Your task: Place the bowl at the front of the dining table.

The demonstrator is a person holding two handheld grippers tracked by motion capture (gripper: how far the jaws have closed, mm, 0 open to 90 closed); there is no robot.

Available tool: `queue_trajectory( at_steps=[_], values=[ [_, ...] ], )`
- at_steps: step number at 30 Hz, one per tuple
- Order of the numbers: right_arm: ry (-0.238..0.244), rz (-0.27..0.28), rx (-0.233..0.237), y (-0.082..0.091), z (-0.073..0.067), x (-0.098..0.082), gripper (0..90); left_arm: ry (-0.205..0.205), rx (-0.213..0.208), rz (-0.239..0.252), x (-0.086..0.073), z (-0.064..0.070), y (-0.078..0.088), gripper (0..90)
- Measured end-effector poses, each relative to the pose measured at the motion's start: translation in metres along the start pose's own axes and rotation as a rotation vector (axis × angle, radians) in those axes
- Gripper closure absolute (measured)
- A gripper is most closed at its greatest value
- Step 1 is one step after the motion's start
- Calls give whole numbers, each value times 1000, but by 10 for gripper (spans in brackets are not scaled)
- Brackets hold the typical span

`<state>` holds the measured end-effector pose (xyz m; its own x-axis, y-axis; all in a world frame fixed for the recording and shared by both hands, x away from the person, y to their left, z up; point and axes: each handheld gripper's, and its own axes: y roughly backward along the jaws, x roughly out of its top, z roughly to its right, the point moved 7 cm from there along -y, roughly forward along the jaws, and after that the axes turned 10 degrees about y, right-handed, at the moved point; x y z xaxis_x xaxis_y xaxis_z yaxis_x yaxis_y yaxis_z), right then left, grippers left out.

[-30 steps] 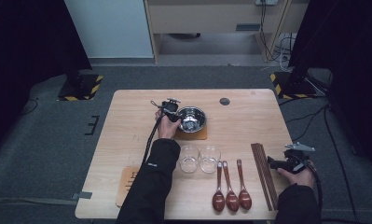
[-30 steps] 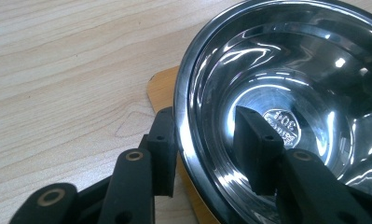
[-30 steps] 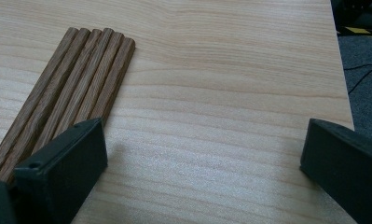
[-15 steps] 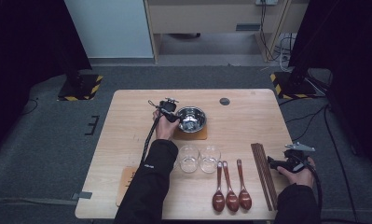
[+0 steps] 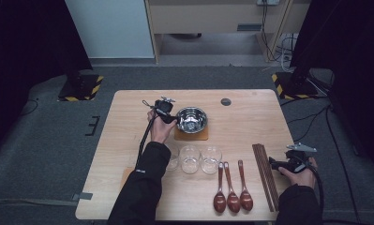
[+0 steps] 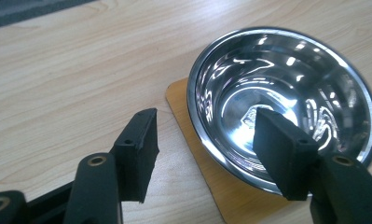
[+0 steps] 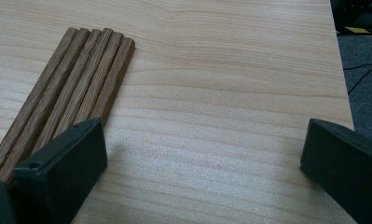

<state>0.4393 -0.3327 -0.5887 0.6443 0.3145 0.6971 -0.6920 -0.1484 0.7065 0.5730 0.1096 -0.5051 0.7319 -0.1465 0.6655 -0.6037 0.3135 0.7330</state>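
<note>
My left gripper (image 6: 200, 149) has just been opening and now straddles the near rim of the steel bowl (image 6: 286, 93) at its one o'clock, released, while my right gripper (image 7: 202, 163), jaws wide, holds nothing beside the chopsticks (image 7: 67, 88) at its ten o'clock.

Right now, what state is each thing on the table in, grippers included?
Metal bowl: upright, empty, sitting on the wooden coaster.
Left gripper: jaws just been opening, standing either side of the bowl's near rim, nothing gripped.
Right gripper: open, empty, beside the chopsticks.
Chopsticks: lying flat, bundled side by side.
Three glasses: upright in a row.
Three spoons: lying flat, side by side.
</note>
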Motion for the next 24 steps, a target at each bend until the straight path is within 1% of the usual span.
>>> queue_trajectory(
  at_steps=[2, 6, 12, 15, 17, 21, 24],
  values=[
    [0, 0, 0, 0, 0, 0, 4, -2, -12, 13, 1, 0, 7, 396],
    [0, 0, 0, 0, 0, 0, 4, -3, -22, 43, 3, 1, 20, 388],
    [0, 0, 0, 0, 0, 0, 4, -19, -47, 91, 5, 5, 41, 363],
    [0, 0, 0, 0, 0, 0, 4, -26, -65, 109, 3, 7, 51, 352],
    [0, 0, 0, 0, 0, 0, 4, -35, -69, 118, 2, 7, 56, 344],
    [0, 0, -3, 0, 0, 0, 7, -20, -86, 140, -2, 6, 68, 328],
    [0, 0, -3, 0, 0, 0, 7, -30, -90, 154, -5, 5, 77, 322]
  ],
)
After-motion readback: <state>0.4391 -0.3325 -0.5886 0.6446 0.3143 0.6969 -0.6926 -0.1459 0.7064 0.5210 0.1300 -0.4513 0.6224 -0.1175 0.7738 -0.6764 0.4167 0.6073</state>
